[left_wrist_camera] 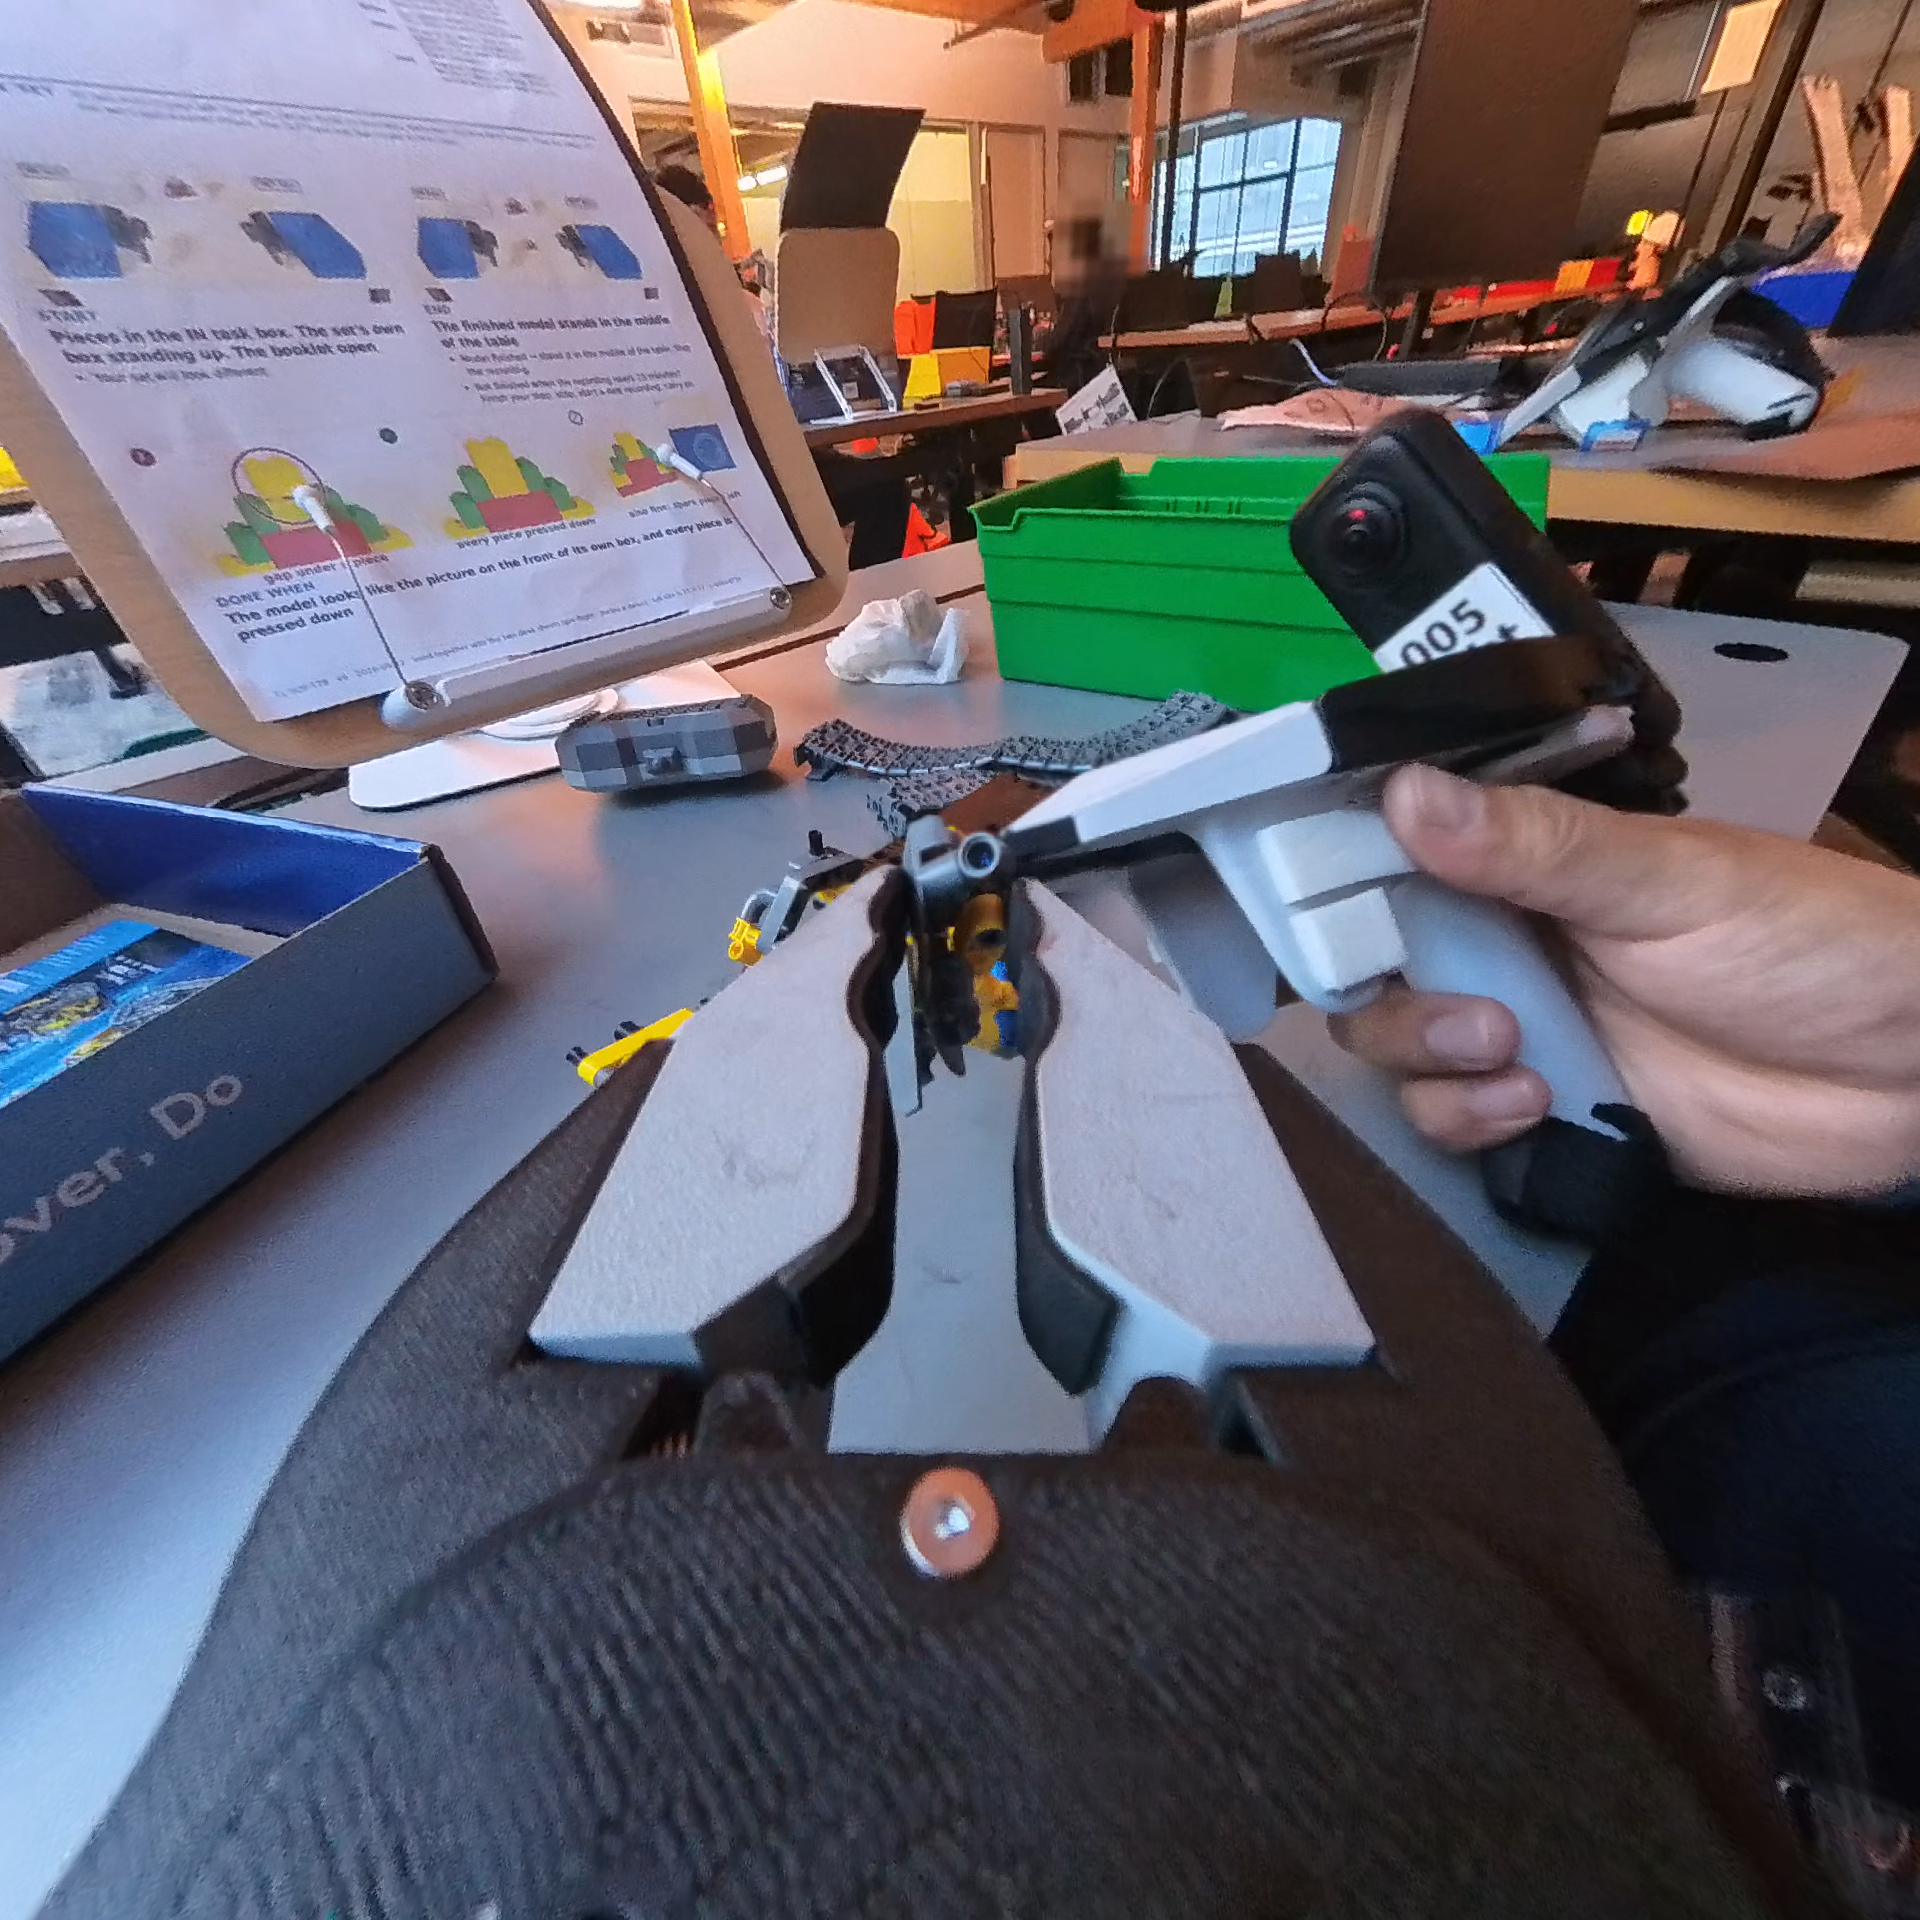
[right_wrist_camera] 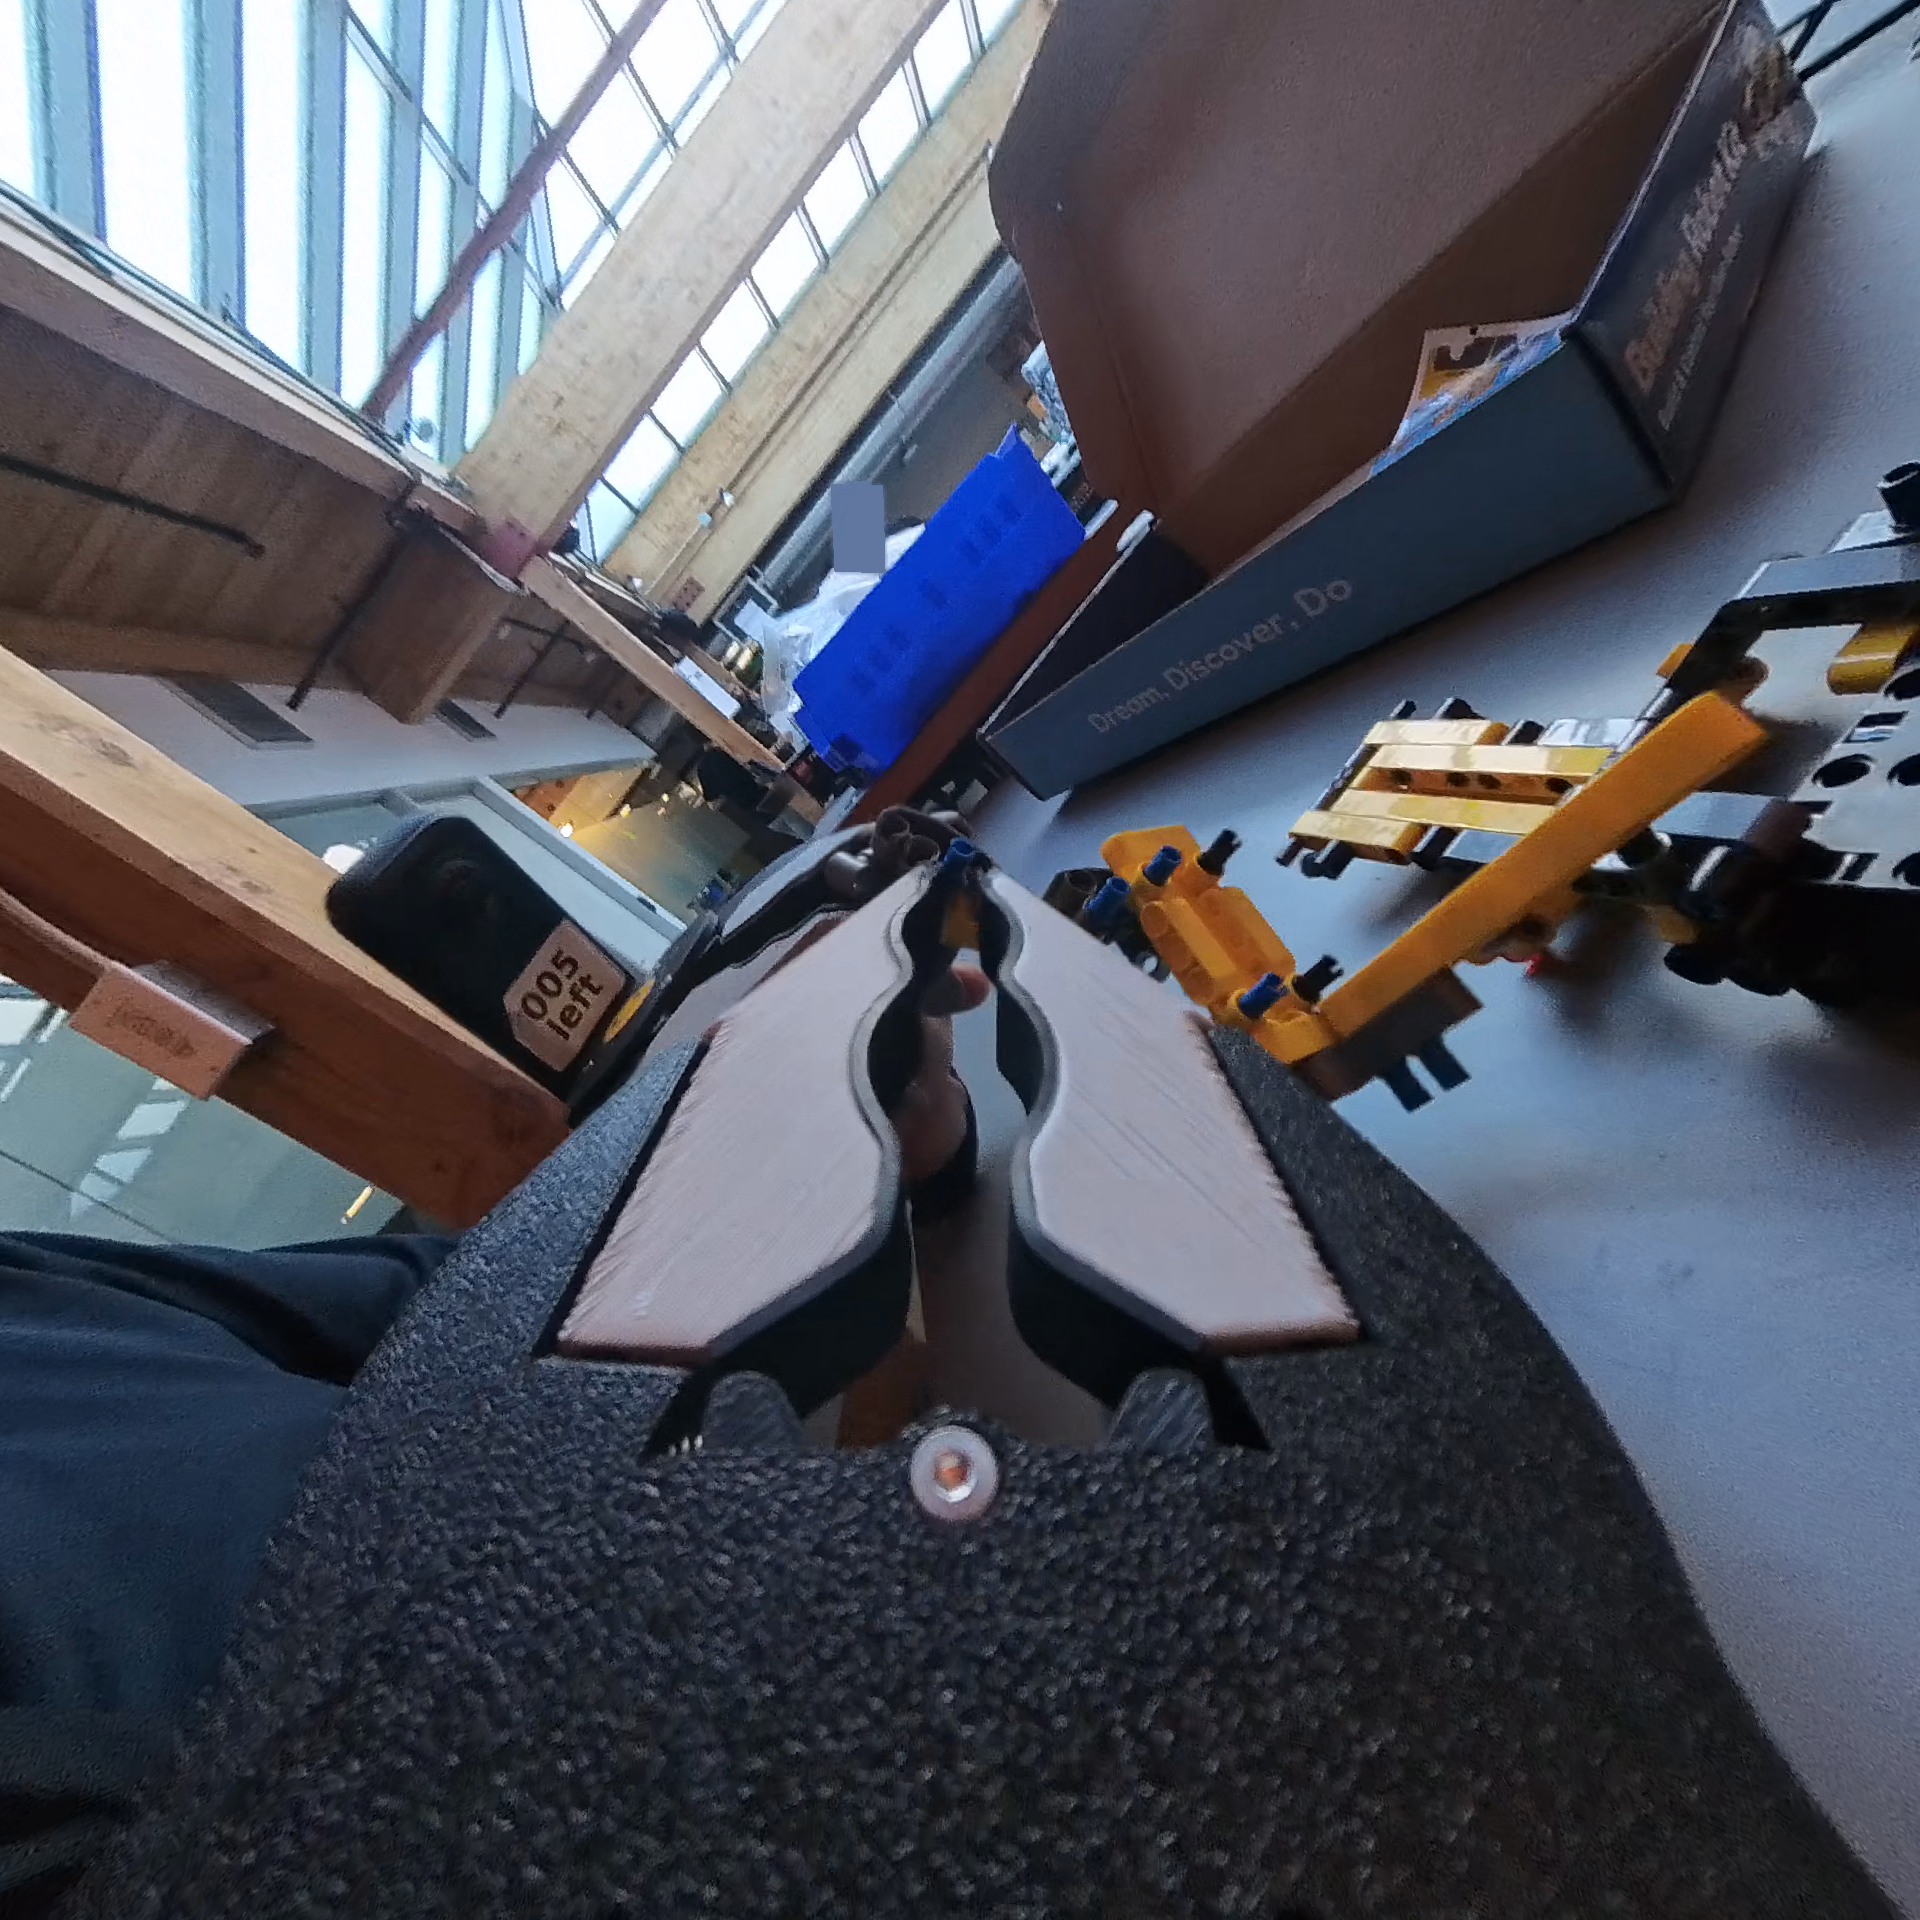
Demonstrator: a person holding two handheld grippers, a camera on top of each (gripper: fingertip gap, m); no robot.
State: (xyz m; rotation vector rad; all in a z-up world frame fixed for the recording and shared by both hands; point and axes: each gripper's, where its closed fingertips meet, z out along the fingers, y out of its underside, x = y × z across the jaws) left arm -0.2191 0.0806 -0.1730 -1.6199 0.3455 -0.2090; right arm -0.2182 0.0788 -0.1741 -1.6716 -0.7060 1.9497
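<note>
My left gripper is shut on a small dark grey, black and yellow brick assembly and holds it above the grey table. My right gripper comes in from the right in a person's hand, and its tips close on the top of the same assembly. In the right wrist view my right gripper is shut on that piece, which shows a blue pin and a yellow part. The left gripper's camera body is just left of it. A yellow and black beam model lies on the table.
An open dark box sits at the left and also shows in the right wrist view. A sheet on a stand, a grey block, a black track chain, a crumpled white bag and a green bin stand behind. Only a small space, under 4 cm, lies between the two pairs of fingers.
</note>
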